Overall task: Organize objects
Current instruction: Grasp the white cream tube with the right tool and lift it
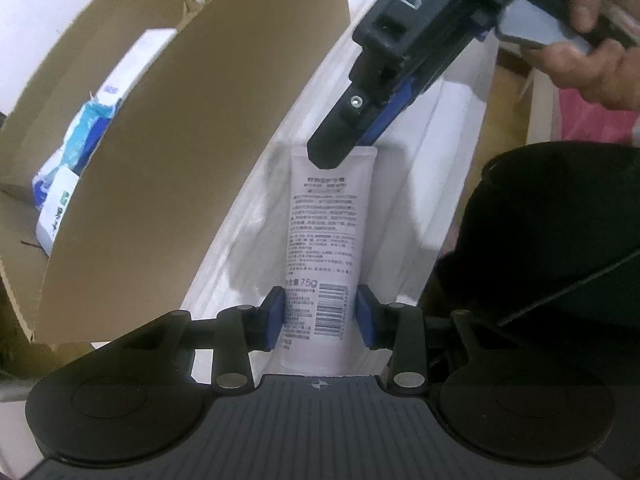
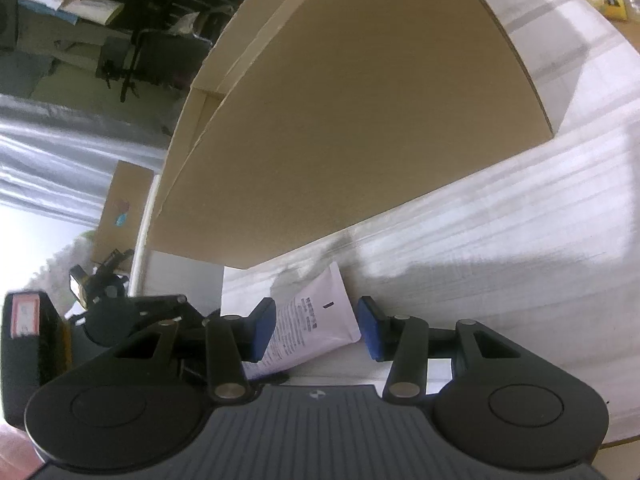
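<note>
The white tube (image 1: 320, 256) lies flat on the white sheet (image 1: 404, 184) just beside the outer wall of the cardboard box (image 1: 192, 152), outside it, printed side and barcode up. In the left wrist view its long axis runs straight away from the camera, in line with the left gripper (image 1: 322, 316). That gripper straddles the cap-end portion near the barcode, and its blue pads (image 1: 276, 318) sit against both sides of the tube; judged clamped on it, though contact on the right side is close rather than plainly pressed. The right gripper (image 1: 340, 156) reaches in from the upper right of the same view, held by a hand (image 1: 592, 52), and meets the far, crimped end of the tube. In the right wrist view the tube (image 2: 316, 320) lies diagonally between the right gripper's (image 2: 318, 328) pads, the crimped end up and away; whether those pads actually bear on it cannot be told. Both grippers thus sit on the one tube at opposite ends. The left holds it more squarely, across the narrow width. The box's open interior, with packets (image 1: 80, 148) already inside, lies to the left of the tube, beyond the wall. Judgement: a transfer into the box calls for a lift clear of that wall, then a leftward carry, with the far end freed first.
</note>
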### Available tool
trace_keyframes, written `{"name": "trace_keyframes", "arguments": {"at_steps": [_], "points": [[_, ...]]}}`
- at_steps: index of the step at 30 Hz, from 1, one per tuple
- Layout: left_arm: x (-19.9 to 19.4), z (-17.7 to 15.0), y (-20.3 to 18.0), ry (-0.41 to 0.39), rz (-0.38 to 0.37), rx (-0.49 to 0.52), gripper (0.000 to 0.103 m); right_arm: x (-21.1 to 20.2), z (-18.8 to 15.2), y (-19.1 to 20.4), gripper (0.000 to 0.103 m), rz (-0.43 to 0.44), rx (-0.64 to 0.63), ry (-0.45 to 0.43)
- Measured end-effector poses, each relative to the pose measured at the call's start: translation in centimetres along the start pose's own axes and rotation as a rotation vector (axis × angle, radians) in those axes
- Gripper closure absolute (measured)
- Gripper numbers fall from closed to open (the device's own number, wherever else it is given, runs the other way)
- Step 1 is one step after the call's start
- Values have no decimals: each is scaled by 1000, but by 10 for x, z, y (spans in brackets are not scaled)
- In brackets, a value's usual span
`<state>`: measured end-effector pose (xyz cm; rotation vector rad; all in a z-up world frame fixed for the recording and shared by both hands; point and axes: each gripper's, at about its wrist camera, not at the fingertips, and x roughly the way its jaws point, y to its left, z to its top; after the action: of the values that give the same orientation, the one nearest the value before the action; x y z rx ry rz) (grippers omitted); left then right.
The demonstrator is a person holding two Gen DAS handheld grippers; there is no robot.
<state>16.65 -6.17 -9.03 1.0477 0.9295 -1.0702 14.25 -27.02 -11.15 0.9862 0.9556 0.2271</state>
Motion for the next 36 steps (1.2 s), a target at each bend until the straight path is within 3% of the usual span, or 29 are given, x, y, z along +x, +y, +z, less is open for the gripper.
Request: {"name": "trace_keyframes", "arguments": {"at_steps": [6, 12, 18, 20, 24, 26, 28, 31, 36], "points": [[-9, -22, -38, -106, 139, 156, 67, 1, 6, -17, 52, 85, 73, 13], [-13, -30, -44, -135, 137, 153, 67, 2, 9, -13, 52, 82, 4, 34], [-16, -41, -49, -172, 166, 186, 68, -4, 11, -14, 52, 85, 14, 28], [-18, -43, -48, -179, 154, 166, 69, -5, 10, -14, 52, 85, 15, 27], [-30, -43, -38, -188, 53, 62, 69, -3, 10, -11, 52, 85, 11, 32], [-33, -47, -12, -218, 37, 18, 69, -1, 11, -9, 52, 89, -7, 46], [-45, -57, -8, -243, 48, 34, 69, -1, 11, -11, 50, 121, -4, 66], [-48, -58, -16, -245, 45, 76, 69, 7, 8, -23, 56, 209, 129, 108], [-42, -60, -23, -231, 47, 107, 69, -2, -2, -21, 67, 202, 148, 71]]}}
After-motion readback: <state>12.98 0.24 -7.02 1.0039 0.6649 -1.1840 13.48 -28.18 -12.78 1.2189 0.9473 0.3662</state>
